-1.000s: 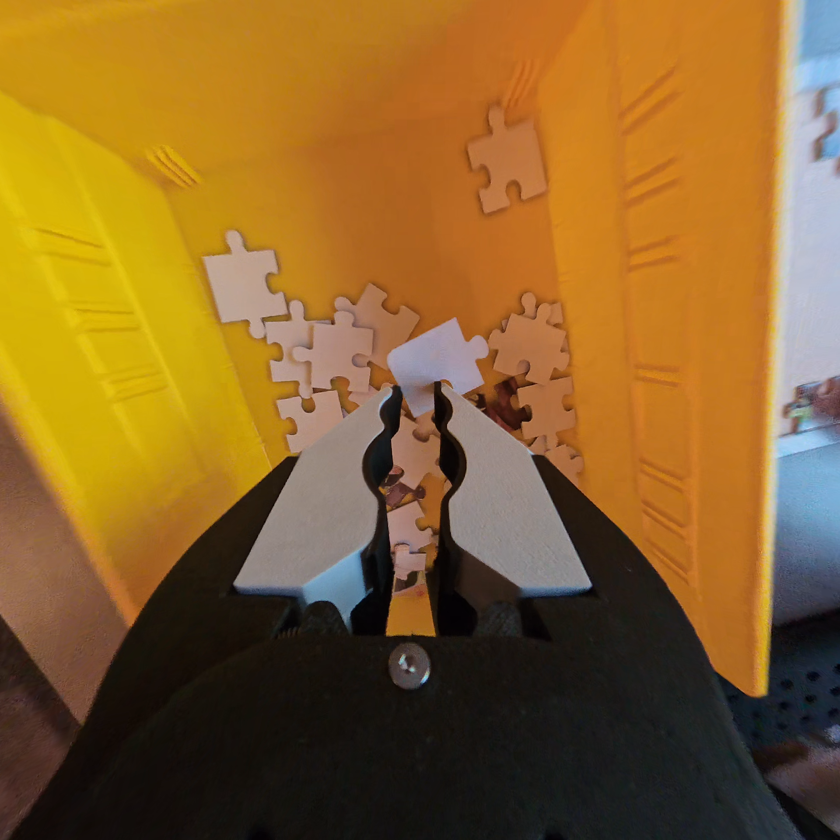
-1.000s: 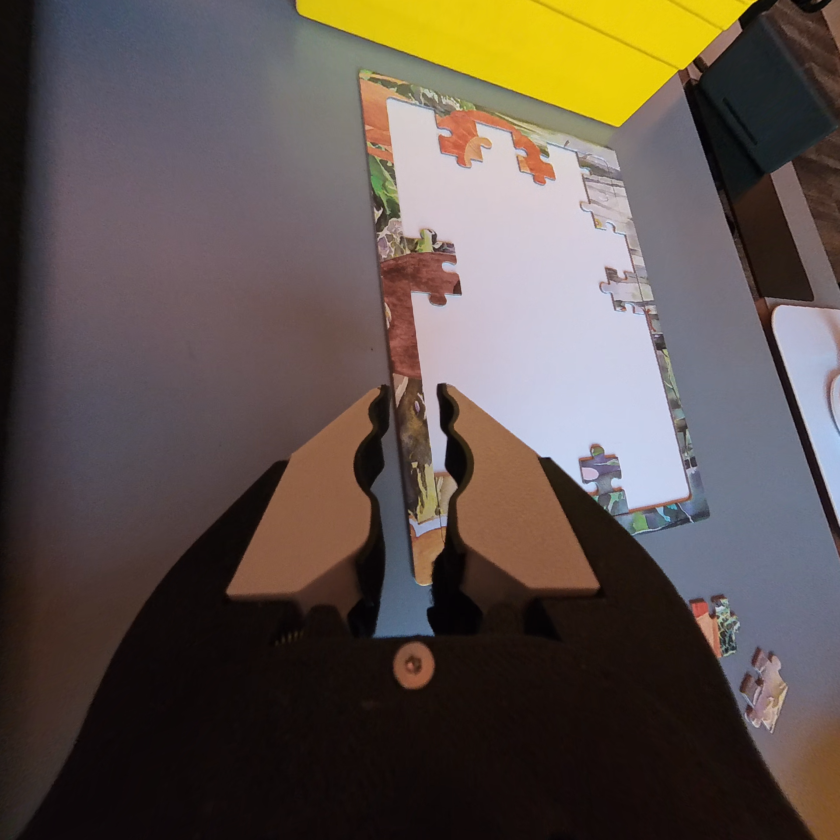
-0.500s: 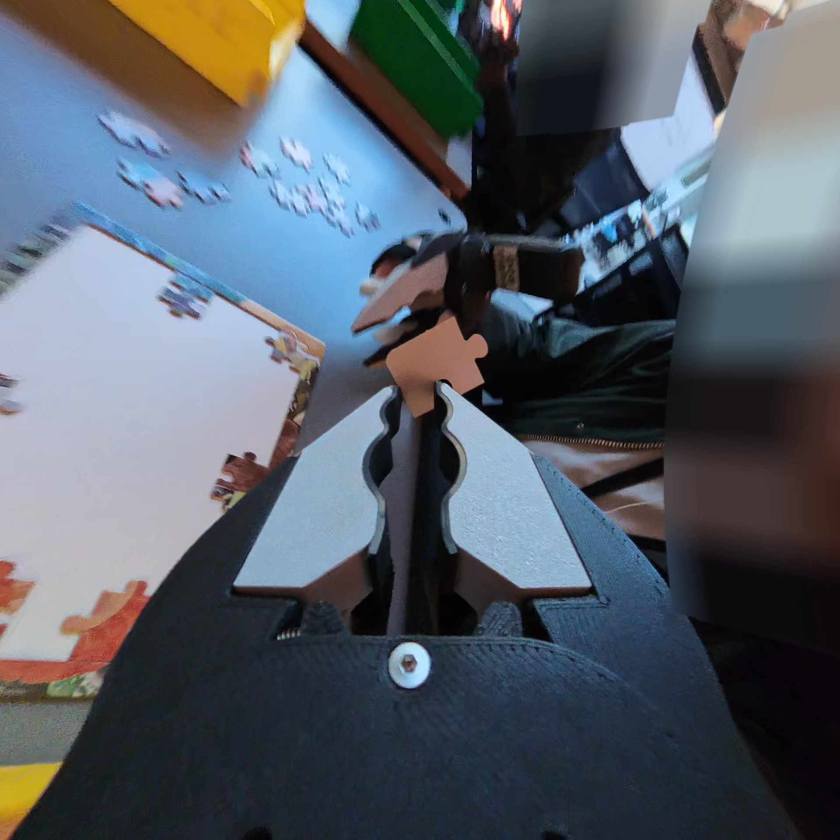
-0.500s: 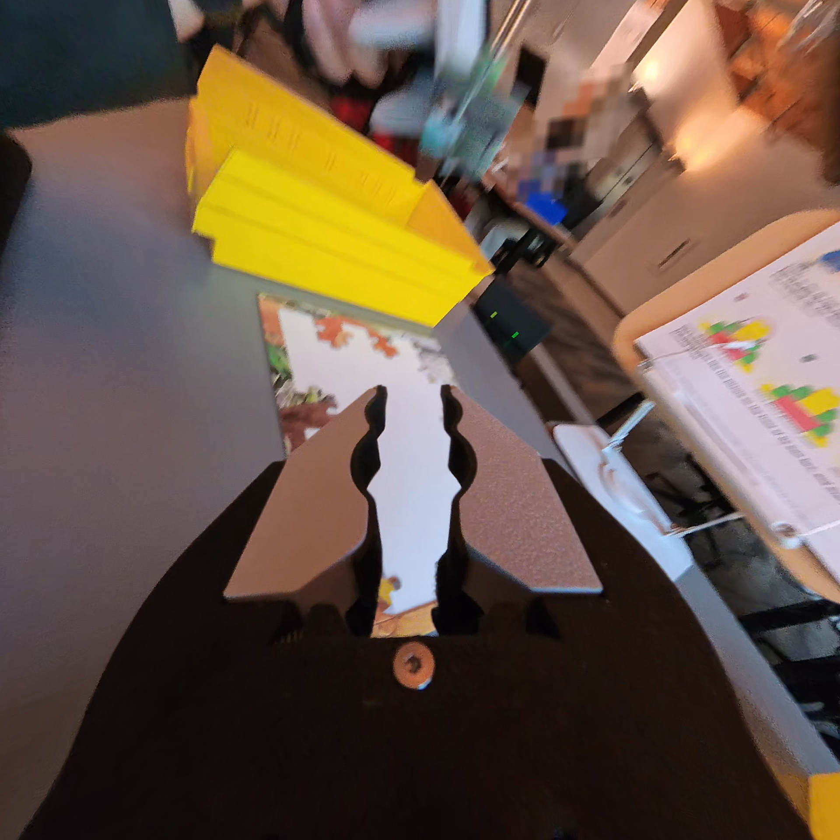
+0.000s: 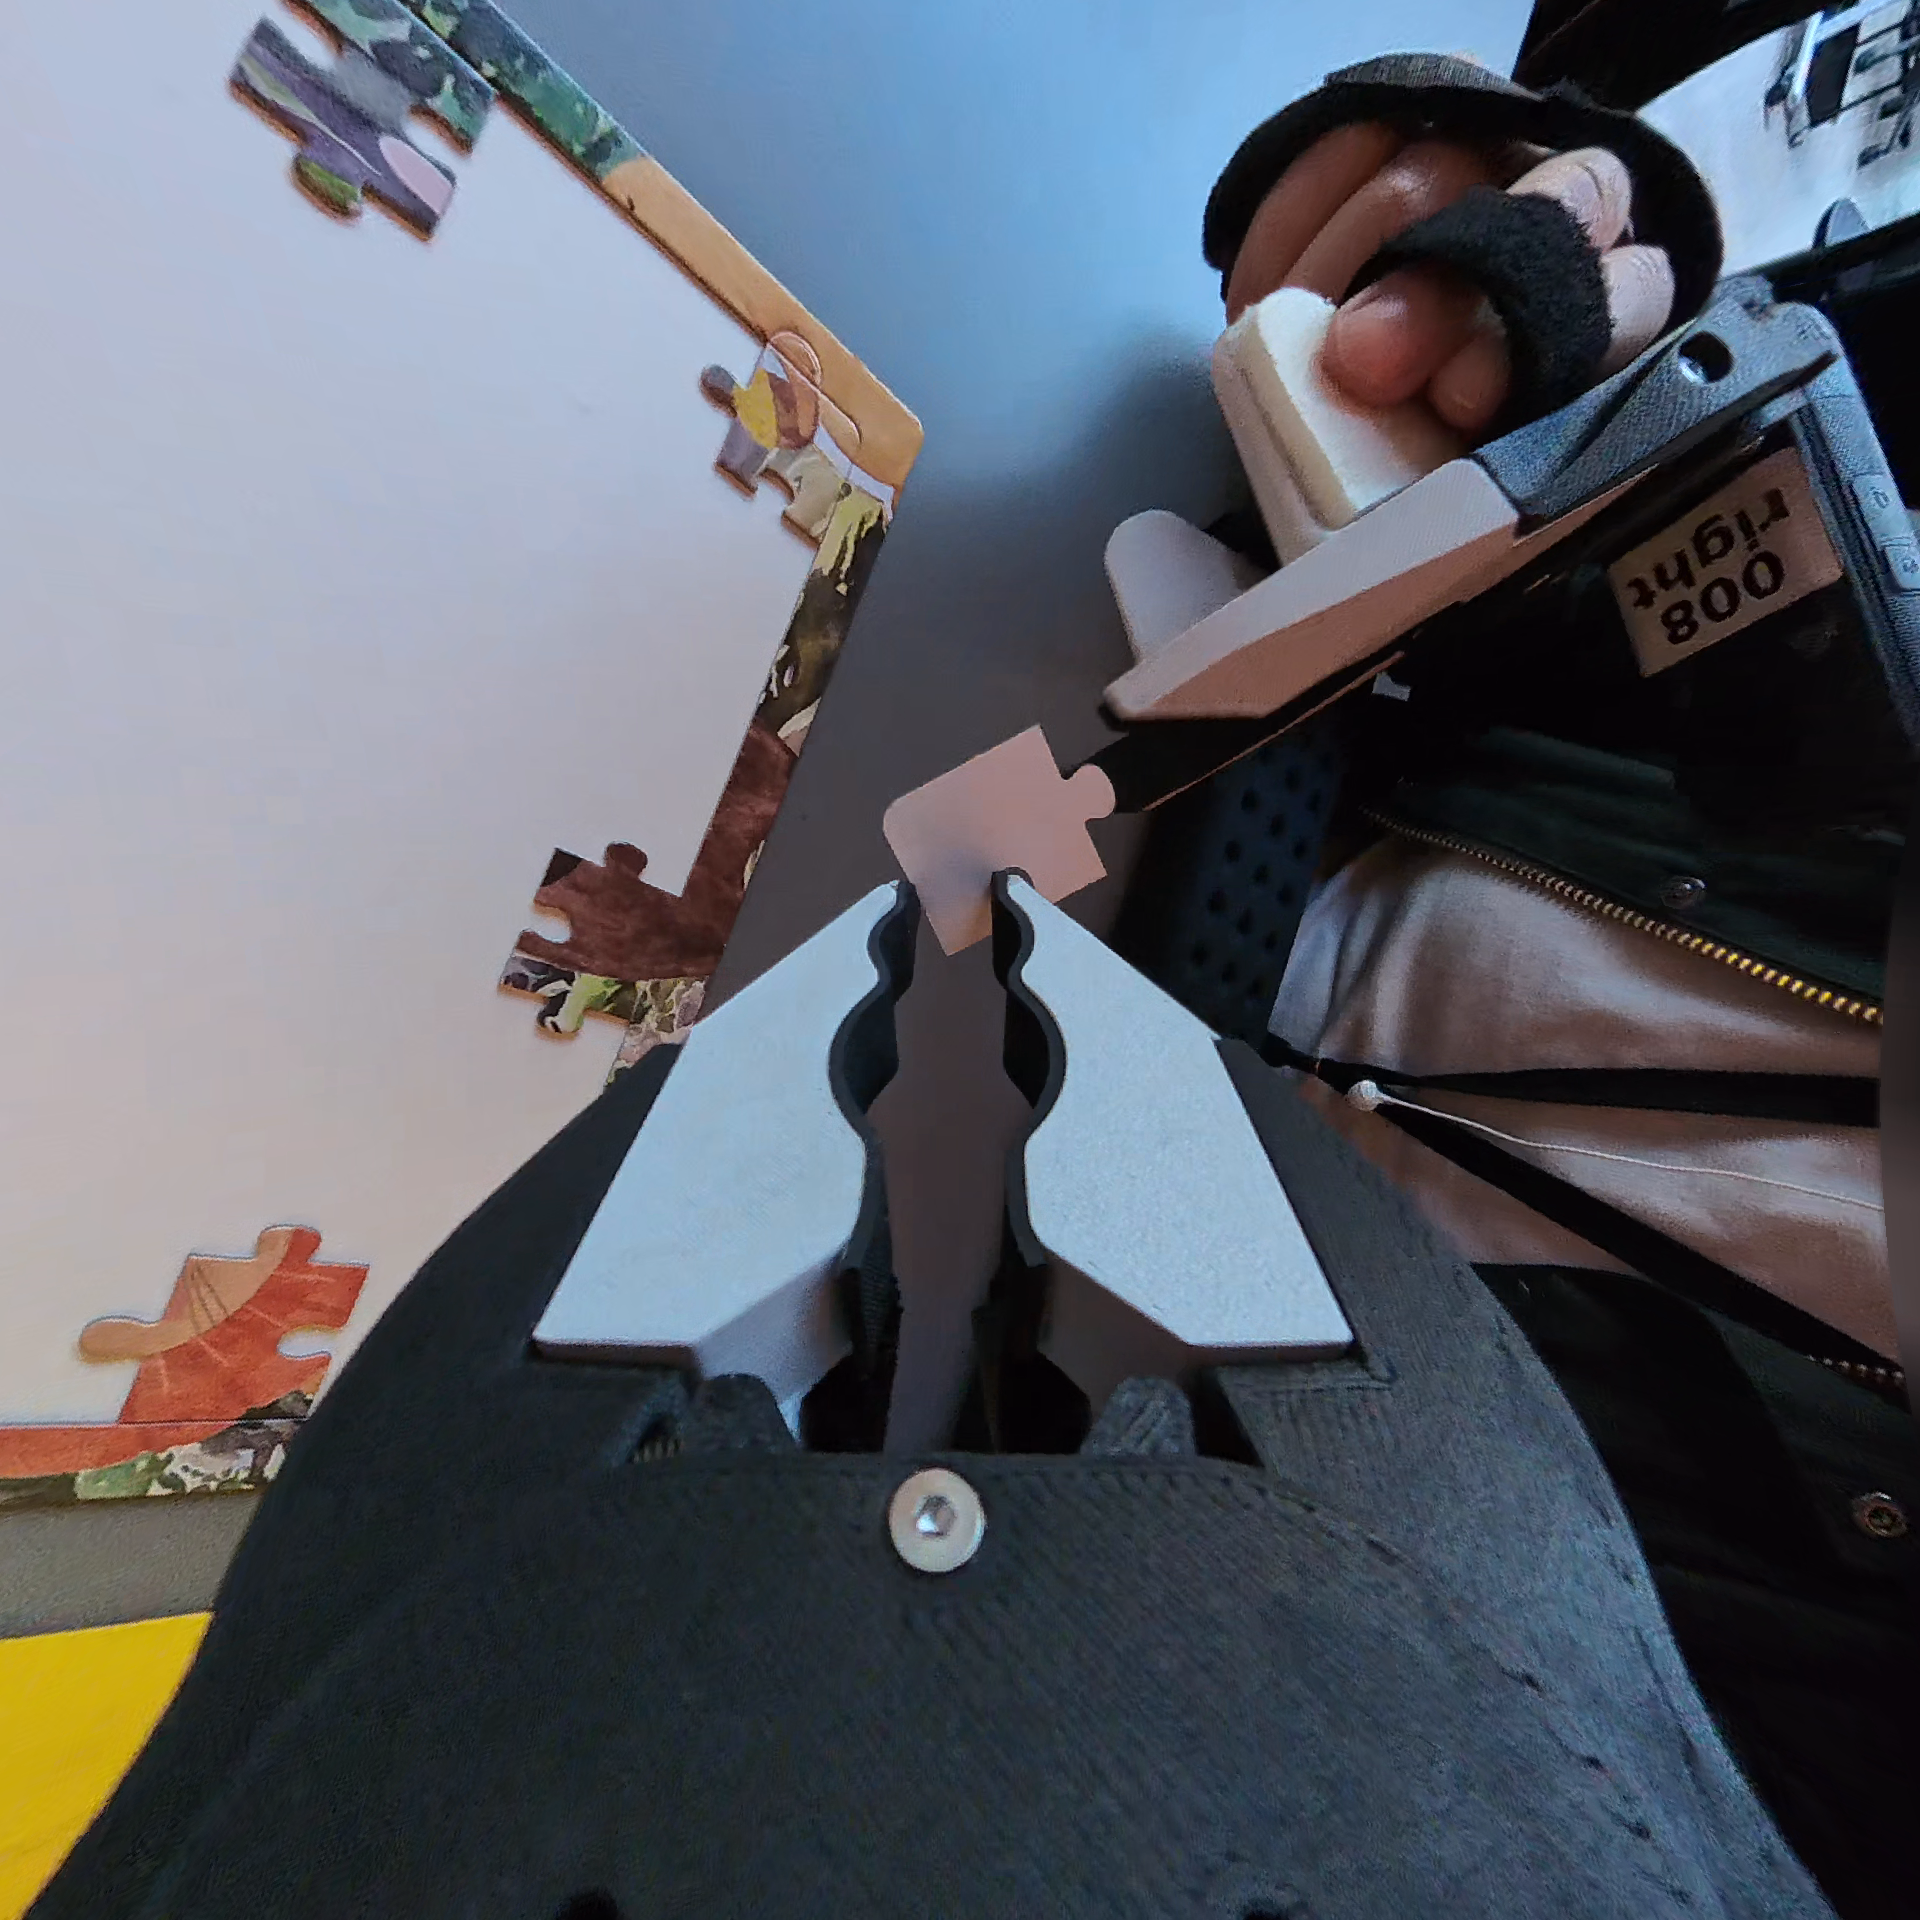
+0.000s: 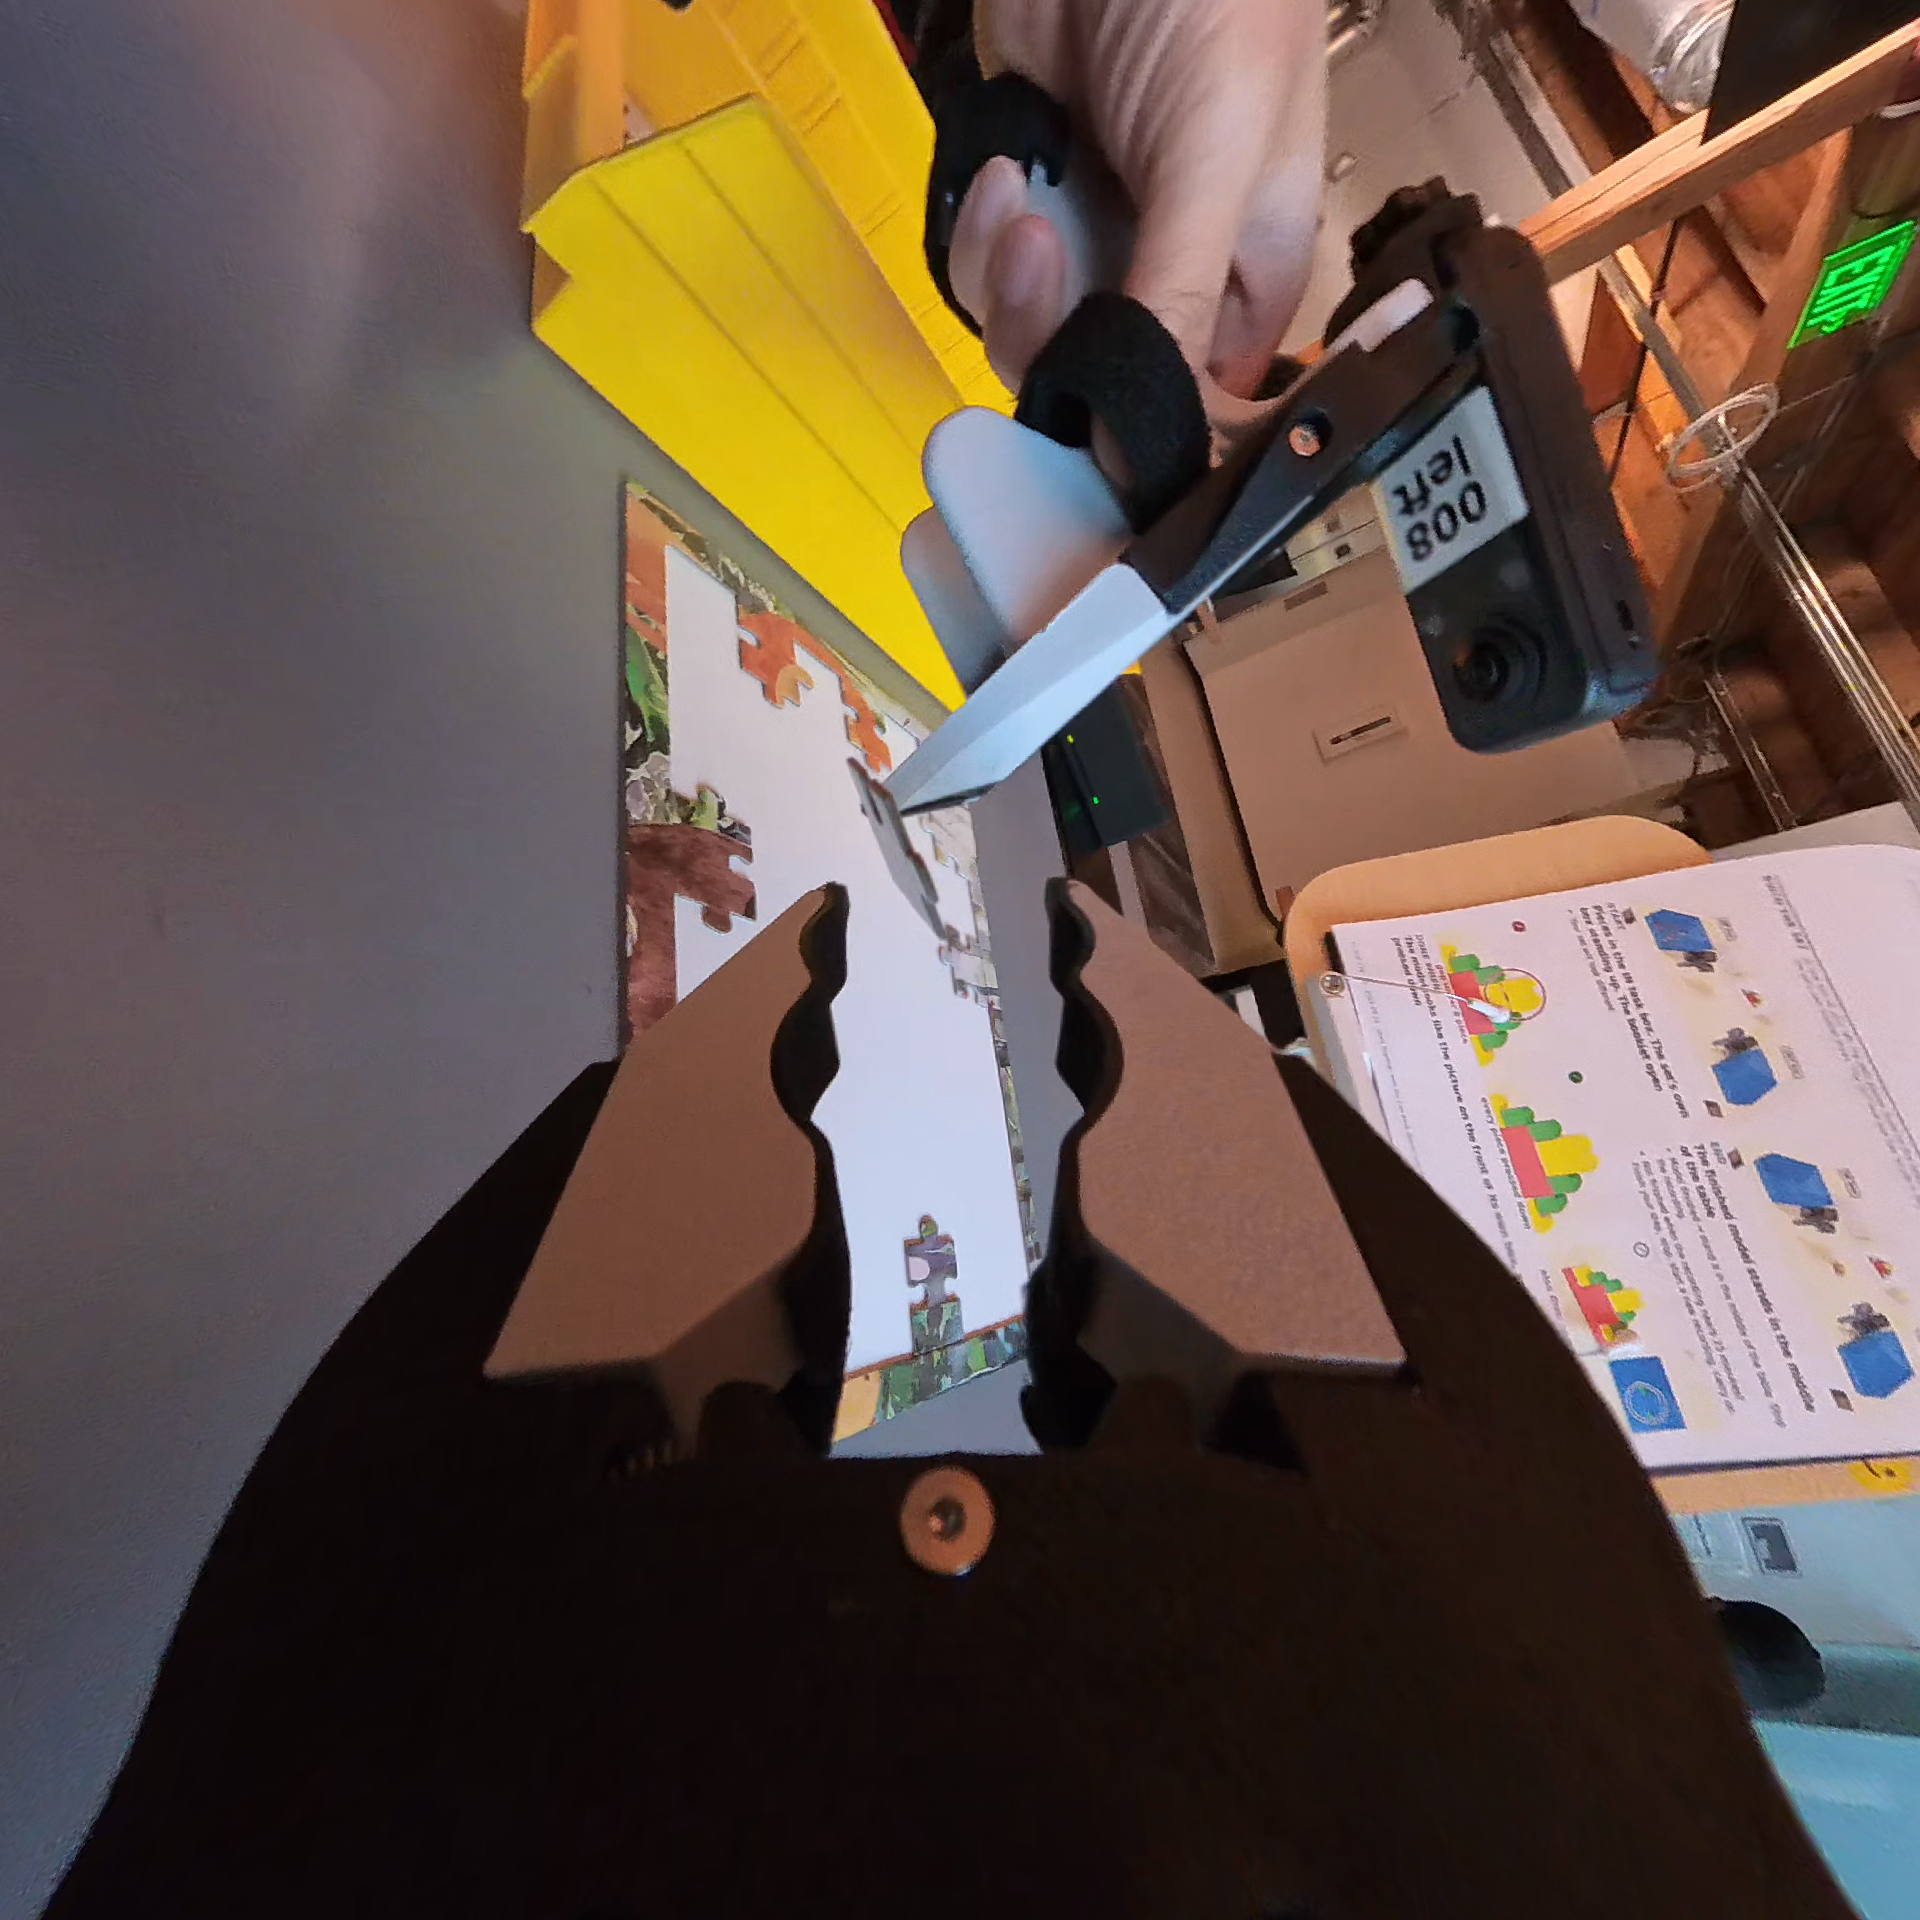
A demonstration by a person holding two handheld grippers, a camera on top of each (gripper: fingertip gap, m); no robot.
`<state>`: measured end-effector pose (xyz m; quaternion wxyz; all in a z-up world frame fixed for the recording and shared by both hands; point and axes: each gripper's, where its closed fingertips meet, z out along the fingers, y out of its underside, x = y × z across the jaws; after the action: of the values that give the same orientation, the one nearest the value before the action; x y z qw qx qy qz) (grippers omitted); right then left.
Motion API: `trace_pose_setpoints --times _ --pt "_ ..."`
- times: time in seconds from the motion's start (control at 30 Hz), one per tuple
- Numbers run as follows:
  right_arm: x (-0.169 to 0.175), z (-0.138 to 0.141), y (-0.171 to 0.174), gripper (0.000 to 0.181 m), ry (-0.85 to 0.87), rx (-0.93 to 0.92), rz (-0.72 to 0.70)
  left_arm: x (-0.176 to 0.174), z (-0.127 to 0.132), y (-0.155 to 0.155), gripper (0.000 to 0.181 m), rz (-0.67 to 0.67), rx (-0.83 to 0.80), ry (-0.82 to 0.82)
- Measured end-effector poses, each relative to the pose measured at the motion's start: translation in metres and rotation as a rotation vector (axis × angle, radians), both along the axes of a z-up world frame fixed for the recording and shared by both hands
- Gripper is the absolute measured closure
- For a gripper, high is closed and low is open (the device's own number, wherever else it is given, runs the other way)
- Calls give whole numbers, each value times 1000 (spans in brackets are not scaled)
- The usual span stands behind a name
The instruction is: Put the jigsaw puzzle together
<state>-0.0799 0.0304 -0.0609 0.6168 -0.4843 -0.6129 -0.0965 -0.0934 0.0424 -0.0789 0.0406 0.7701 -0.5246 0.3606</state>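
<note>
Grey table surface (image 5: pixel 997 260) carries the jigsaw puzzle board (image 5: pixel 364 623), a white tray with a printed border and only a few pieces seated along its edges. The yellow bins (image 6: pixel 727 312) stand just beyond the board's far end in the right wrist view; the left wrist view shows only a yellow corner, cut off at the lower left. A printed instruction sheet (image 6: pixel 1621 1143) on a side table appears in the right wrist view alone.

The left gripper (image 5: pixel 954 894) is clamped on a loose puzzle piece (image 5: pixel 997 831), held above the table with its blank back toward the camera. The right gripper (image 6: pixel 943 904) has its jaws apart and empty, facing that piece. In the left wrist view the piece's printed face is hidden, and the right gripper's far finger is hidden too.
</note>
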Motion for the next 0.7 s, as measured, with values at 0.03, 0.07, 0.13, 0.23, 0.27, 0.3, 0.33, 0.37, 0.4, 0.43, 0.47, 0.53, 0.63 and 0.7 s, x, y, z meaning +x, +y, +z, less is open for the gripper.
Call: trace_pose_setpoints --times 0.03,0.07,0.13,0.23,0.27,0.3,0.33,0.37,0.4,0.43,0.47,0.53,0.63,0.7 --pt "-2 -3 -1 146 -11 -8 5 0 -1 -1 169 -8 1 7" --pt "-4 -6 -2 152 -22 -18 14 0 -3 -2 169 -13 3 14" --pt "-6 -13 -3 170 -36 -49 26 1 -3 -4 169 -27 -5 11" --pt "-5 -12 -3 180 64 -161 33 4 2 -2 168 -22 -21 -26" --pt "-2 -6 0 180 153 -228 26 6 9 1 168 -2 -42 -64" --pt "0 2 2 181 272 -319 24 9 19 5 168 28 -69 -122" --pt "3 10 5 181 413 -438 31 12 31 12 165 65 -96 -193" --pt "8 17 8 181 559 -584 37 15 45 20 158 109 -119 -272" --pt "13 23 12 181 703 -738 50 17 58 29 153 152 -133 -350" --pt "17 29 12 181 835 -892 94 18 71 38 152 184 -133 -424" --pt "20 36 12 181 955 -1029 154 18 80 43 153 198 -119 -484" --pt "31 51 13 181 1165 -1209 264 19 92 46 152 190 -88 -558" --pt "41 62 16 181 1316 -1321 356 25 103 33 150 141 -147 -620" --pt "43 65 15 181 1353 -1355 392 31 99 26 150 125 -191 -604"
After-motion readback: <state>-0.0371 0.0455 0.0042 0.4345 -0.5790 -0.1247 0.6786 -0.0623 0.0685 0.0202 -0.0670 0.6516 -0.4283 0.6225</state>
